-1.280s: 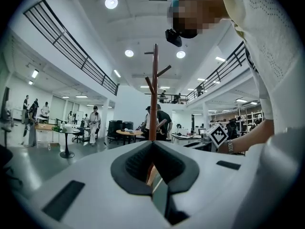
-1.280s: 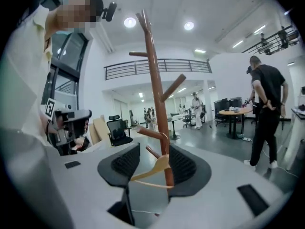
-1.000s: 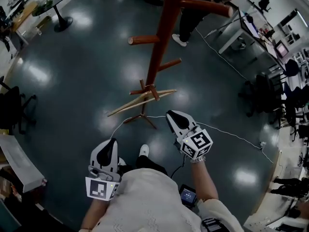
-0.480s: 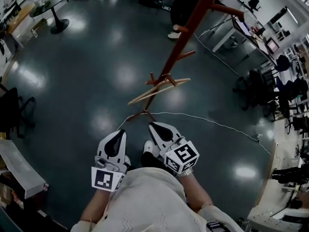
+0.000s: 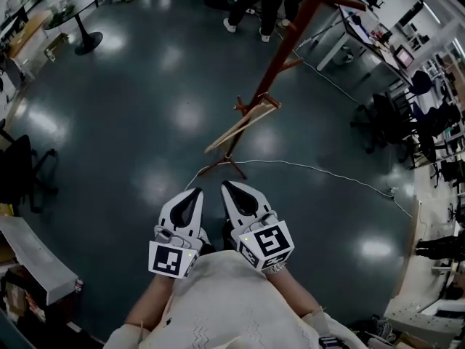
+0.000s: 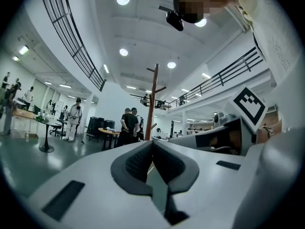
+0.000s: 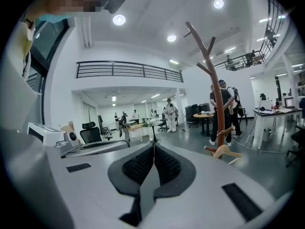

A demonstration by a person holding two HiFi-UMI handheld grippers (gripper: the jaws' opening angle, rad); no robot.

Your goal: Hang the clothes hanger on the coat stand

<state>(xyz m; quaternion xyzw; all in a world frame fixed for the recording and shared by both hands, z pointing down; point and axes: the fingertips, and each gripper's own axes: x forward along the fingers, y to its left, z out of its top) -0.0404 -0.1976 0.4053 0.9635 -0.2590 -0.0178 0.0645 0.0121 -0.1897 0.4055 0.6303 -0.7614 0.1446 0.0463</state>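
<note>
The red-brown coat stand (image 5: 280, 53) rises from its feet on the dark floor. A pale wooden hanger (image 5: 242, 126) hangs tilted on one of its low pegs. Both grippers are close in front of my body, side by side and well short of the stand. My left gripper (image 5: 195, 192) is shut with nothing in it. My right gripper (image 5: 227, 185) is shut and empty too. In the right gripper view the right gripper (image 7: 154, 144) points left of the stand (image 7: 218, 99) and hanger (image 7: 224, 150). The left gripper (image 6: 152, 142) faces the stand (image 6: 153, 104) in the left gripper view.
Several people (image 5: 251, 6) stand just beyond the stand. A white cable (image 5: 327, 173) runs across the floor past its feet. Desks and office chairs (image 5: 407, 115) line the right side. A round table (image 5: 76, 6) is at far left, and a black chair (image 5: 22, 166) stands at left.
The right gripper drew back from beside the hanger and now sits next to the left one. The stand and hanger lie farther off. The hanger stays on its peg.
</note>
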